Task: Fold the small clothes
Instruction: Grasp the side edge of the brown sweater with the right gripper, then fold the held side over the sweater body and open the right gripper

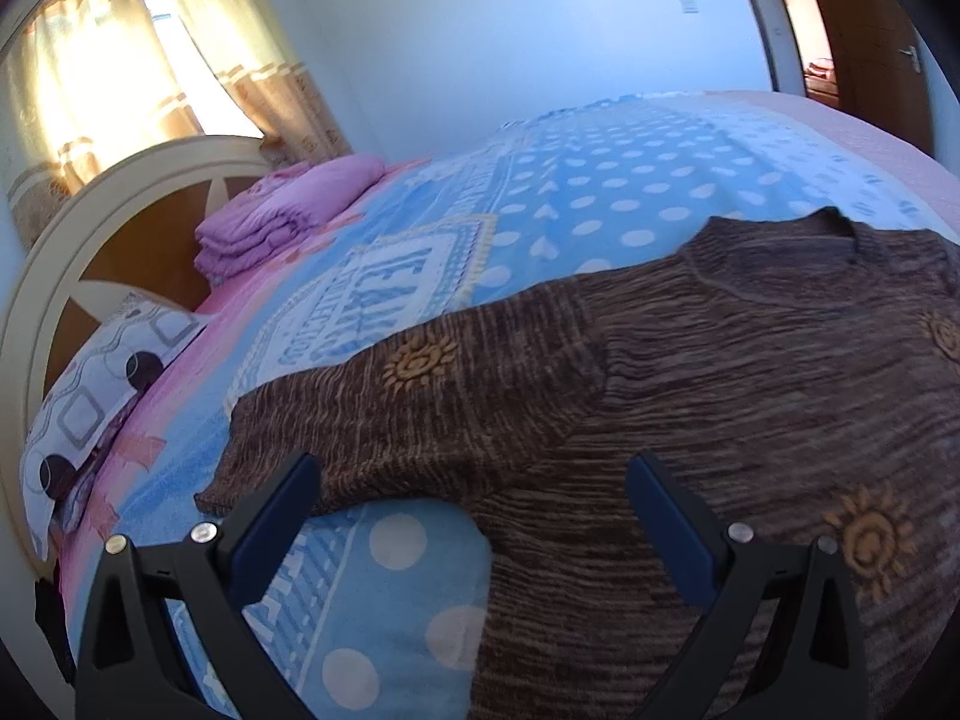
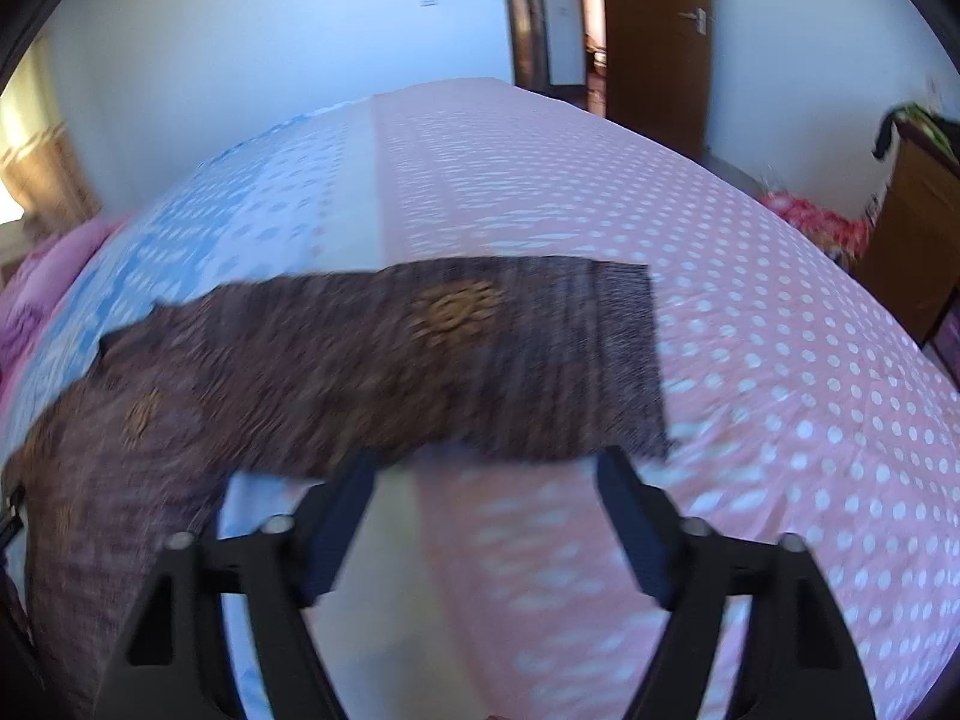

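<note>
A brown knitted sweater (image 1: 690, 372) with yellow sun motifs lies spread flat on the bed. In the left wrist view its left sleeve (image 1: 372, 420) stretches toward the pillows. My left gripper (image 1: 474, 468) hovers open just above that sleeve's lower edge, nothing between its fingers. In the blurred right wrist view the other sleeve (image 2: 480, 354) reaches right, its cuff over the pink dotted cover. My right gripper (image 2: 486, 462) stands open at the near edge of this sleeve, with only bedding visible between the fingers.
The bed cover is blue with white dots (image 1: 570, 204) on one side and pink dotted (image 2: 750, 360) on the other. Folded purple bedding (image 1: 282, 210) and a patterned pillow (image 1: 102, 396) lie by the headboard. An open brown door (image 2: 654, 42) and a wooden cabinet (image 2: 912, 228) stand beyond.
</note>
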`<state>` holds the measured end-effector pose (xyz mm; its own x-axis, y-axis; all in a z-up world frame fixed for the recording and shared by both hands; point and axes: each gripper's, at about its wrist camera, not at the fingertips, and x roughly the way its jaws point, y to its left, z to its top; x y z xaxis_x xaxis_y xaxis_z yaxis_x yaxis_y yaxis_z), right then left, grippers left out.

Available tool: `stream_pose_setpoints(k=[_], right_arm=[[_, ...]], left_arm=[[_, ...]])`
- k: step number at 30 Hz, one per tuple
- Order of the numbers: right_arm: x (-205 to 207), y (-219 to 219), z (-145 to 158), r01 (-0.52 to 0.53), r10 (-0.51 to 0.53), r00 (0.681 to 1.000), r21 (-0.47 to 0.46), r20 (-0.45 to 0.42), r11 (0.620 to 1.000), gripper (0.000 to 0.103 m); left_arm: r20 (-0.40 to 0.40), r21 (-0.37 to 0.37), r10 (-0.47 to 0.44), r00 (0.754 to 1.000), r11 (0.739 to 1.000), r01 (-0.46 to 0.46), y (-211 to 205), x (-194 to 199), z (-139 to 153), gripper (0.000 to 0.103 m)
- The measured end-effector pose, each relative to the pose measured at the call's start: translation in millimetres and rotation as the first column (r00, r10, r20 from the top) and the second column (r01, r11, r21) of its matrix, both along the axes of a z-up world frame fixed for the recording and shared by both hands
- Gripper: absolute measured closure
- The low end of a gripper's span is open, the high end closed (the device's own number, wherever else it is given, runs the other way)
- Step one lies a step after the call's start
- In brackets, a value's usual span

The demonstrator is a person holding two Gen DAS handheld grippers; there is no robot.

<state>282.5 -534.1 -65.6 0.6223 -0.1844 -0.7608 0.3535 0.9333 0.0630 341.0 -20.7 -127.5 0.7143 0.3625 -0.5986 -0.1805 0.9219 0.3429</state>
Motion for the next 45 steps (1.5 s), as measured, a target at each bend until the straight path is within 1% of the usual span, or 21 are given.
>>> stream_pose_setpoints(k=[2, 3, 4, 7, 8, 9, 10, 11, 13, 14, 16, 18, 21, 24, 26, 29, 33, 37, 41, 45], right_arm=[[10, -23, -3, 0.045, -0.044, 0.999, 0.023, -0.011, 0.999, 0.036], [14, -33, -4, 0.068, -0.068, 0.998, 0.028, -0.014, 0.997, 0.038], [18, -44, -5, 0.091, -0.091, 0.996, 0.035, -0.014, 0.995, 0.044], [24, -66, -8, 0.141, -0.14, 0.99, 0.034, -0.022, 0.989, 0.049], [27, -74, -11, 0.159, -0.158, 0.987, 0.049, -0.024, 0.986, 0.051], [30, -81, -14, 0.167, -0.165, 0.986, 0.068, -0.027, 0.984, 0.058], [32, -85, -16, 0.168, -0.166, 0.986, 0.09, -0.027, 0.982, 0.062], [32, -88, -16, 0.163, -0.161, 0.987, 0.094, -0.02, 0.982, 0.063], [34, -86, -17, 0.141, -0.141, 0.99, 0.105, -0.016, 0.984, 0.075], [37, -85, -19, 0.13, -0.129, 0.991, 0.113, -0.019, 0.985, 0.077], [39, -81, -22, 0.108, -0.105, 0.994, 0.09, -0.036, 0.99, 0.089], [42, -82, -20, 0.093, -0.091, 0.995, 0.074, -0.035, 0.993, 0.095], [39, -86, -11, 0.107, -0.105, 0.994, 0.098, -0.023, 0.989, 0.096], [35, -79, 9, 0.081, -0.082, 0.997, 0.058, 0.006, 0.995, 0.096], [34, -68, 28, 0.054, -0.055, 0.998, 0.02, 0.035, 0.998, 0.096], [35, -52, 51, 0.02, -0.019, 0.997, -0.012, 0.074, 1.0, 0.096], [38, -17, 85, -0.042, 0.053, 0.99, -0.093, 0.128, 0.995, 0.096], [46, 24, 107, -0.118, 0.137, 0.98, -0.132, 0.144, 0.984, 0.096], [53, 64, 118, -0.189, 0.212, 0.967, -0.16, 0.142, 0.969, 0.096], [59, 100, 122, -0.253, 0.277, 0.951, -0.173, 0.136, 0.952, 0.096]], left_arm=[[-0.006, -0.001, 0.02, 1.0, 1.0, -0.02, 3, 4, -4, 0.0], [-0.01, -0.003, 0.029, 1.0, 1.0, -0.029, 5, 6, -5, 0.0], [-0.02, -0.019, 0.032, 0.999, 0.999, -0.032, 8, 8, -6, 0.0], [-0.045, -0.058, 0.042, 0.998, 0.997, -0.044, 14, 13, -10, 0.0], [-0.052, -0.065, 0.043, 0.998, 0.997, -0.046, 14, 15, -12, 0.0], [-0.058, -0.071, 0.04, 0.998, 0.997, -0.044, 15, 15, -13, 0.0], [-0.061, -0.073, 0.036, 0.998, 0.997, -0.04, 14, 16, -13, 0.0], [-0.062, -0.072, 0.034, 0.998, 0.997, -0.038, 14, 16, -14, 0.0], [-0.06, -0.073, 0.03, 0.998, 0.997, -0.034, 13, 16, -14, 0.0], [-0.061, -0.071, 0.028, 0.998, 0.997, -0.033, 12, 17, -14, 0.0], [-0.067, -0.067, 0.022, 0.998, 0.997, -0.026, 10, 18, -16, 0.0], [-0.063, -0.067, 0.01, 0.998, 0.998, -0.015, 9, 17, -15, 0.0], [-0.048, -0.079, 0.003, 0.999, 0.997, -0.007, 10, 13, -11, 0.0], [-0.044, -0.099, 0.002, 0.999, 0.995, -0.006, 14, 10, -10, 0.0], [-0.045, -0.117, 0.005, 0.999, 0.993, -0.01, 18, 10, -9, 0.0], [-0.037, -0.141, 0.006, 0.999, 0.99, -0.011, 21, 7, -6, 0.0], [-0.022, -0.162, -0.007, 1.0, 0.987, 0.003, 23, 2, -2, 0.0], [-0.011, -0.183, -0.019, 1.0, 0.983, 0.016, 25, -3, 2, 0.0], [-0.006, -0.199, -0.02, 1.0, 0.98, 0.019, 30, -7, 3, 0.0], [-0.004, -0.212, -0.019, 1.0, 0.977, 0.017, 36, -9, 4, 0.0]])
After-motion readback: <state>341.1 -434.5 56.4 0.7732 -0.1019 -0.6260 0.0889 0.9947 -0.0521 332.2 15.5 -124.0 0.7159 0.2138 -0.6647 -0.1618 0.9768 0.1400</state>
